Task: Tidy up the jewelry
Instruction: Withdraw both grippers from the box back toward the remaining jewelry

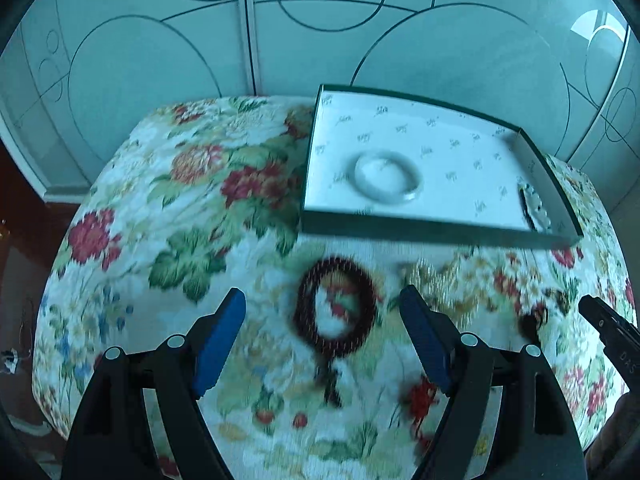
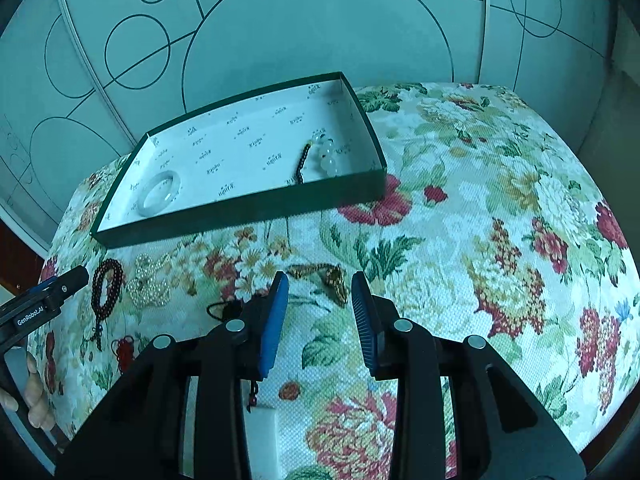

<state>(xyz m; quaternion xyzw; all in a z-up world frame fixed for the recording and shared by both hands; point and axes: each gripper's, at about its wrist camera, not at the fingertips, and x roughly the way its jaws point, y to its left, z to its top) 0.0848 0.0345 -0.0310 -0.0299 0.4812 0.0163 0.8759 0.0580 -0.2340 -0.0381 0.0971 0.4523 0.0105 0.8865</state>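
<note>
Two pieces already in the green box [image 2: 240, 208]: pale bangle [image 2: 159, 193], white beads [image 2: 328, 158]. Outside, in front of it: dark bead bracelet [image 1: 334, 312], gold chain [image 2: 150, 284], amber bracelet [image 2: 326, 280]. Both hand-held grippers, left [image 1: 322, 336] and right [image 2: 320, 320], spread, empty.

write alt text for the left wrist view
The open left tool hovers over a dark red bead bracelet on a floral cloth. Behind it, a green-walled box holds a pale bangle.
</note>
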